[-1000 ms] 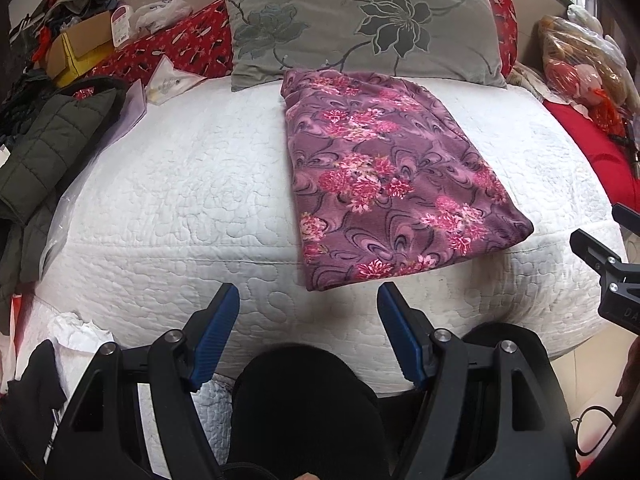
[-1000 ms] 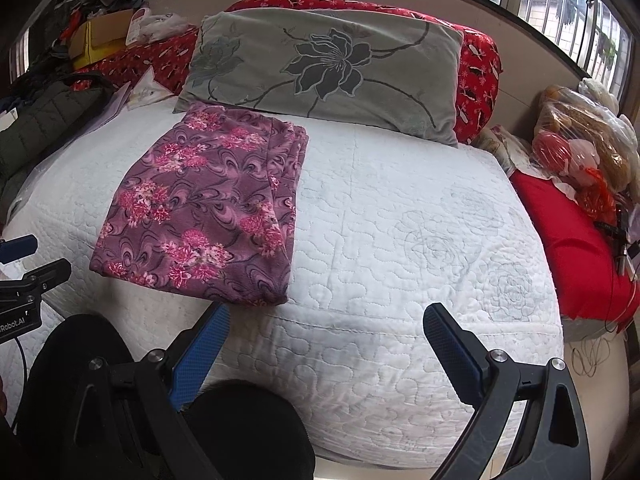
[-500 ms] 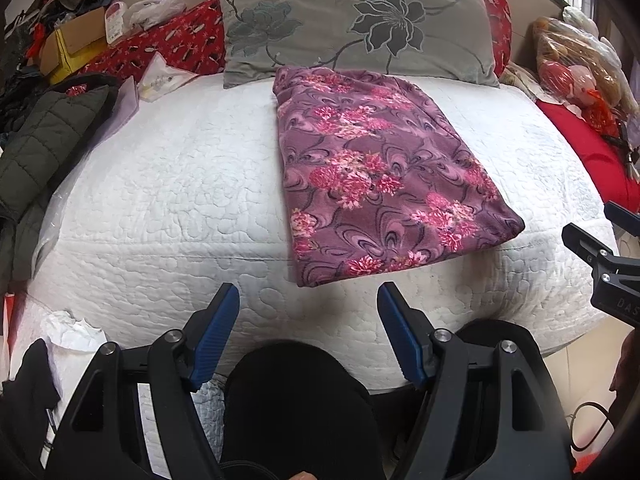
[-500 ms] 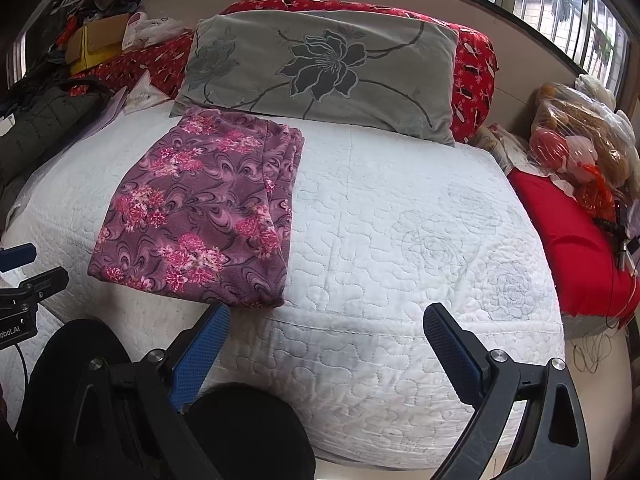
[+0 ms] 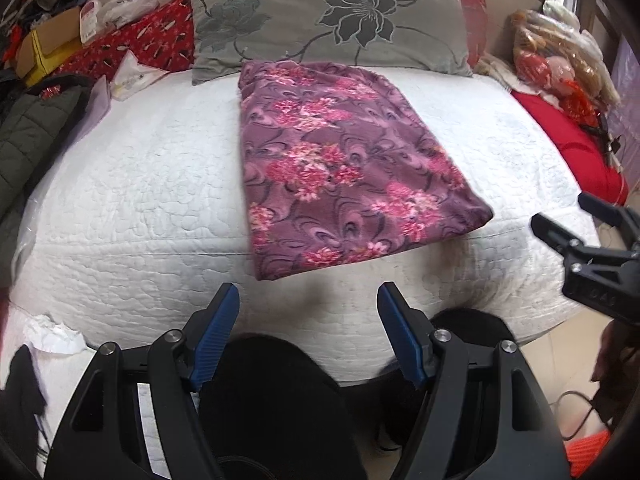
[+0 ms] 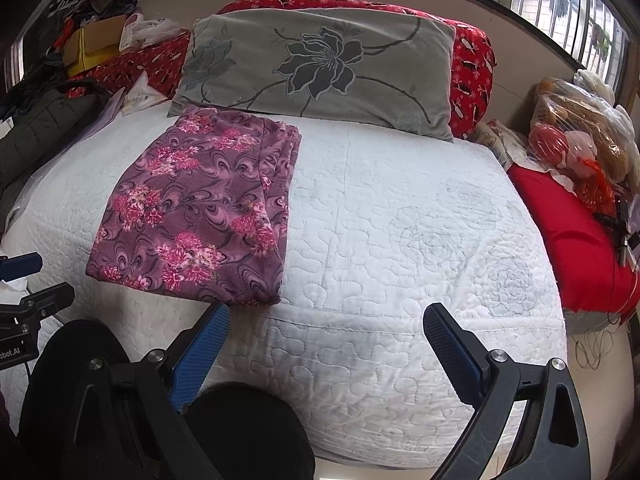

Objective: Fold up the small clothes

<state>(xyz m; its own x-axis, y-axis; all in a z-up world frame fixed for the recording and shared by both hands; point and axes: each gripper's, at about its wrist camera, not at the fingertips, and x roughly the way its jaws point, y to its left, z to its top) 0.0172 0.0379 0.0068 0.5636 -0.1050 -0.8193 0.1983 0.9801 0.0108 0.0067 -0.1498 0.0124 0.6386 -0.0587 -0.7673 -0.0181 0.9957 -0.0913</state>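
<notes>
Purple floral garment (image 5: pixel 340 168) lies folded flat on the white quilt (image 5: pixel 132 184), its far end at the pillow (image 6: pixel 320 68). We have tipped the left gripper (image 5: pixel 308 332) slightly lower toward it – both it and the right gripper (image 6: pixel 326 352) gape, holding nothing – so the next fold is not begun.

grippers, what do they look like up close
Both are alike. The left tool has a black plastic frame with triangular cut-outs, silver pivot bolts, and two straight fingers faced with ribbed blue pads. The right tool matches, with blue textured pads. From the side, the right one's black body carries white lettering, too cut off to read. No sleeve shows clearly.
</notes>
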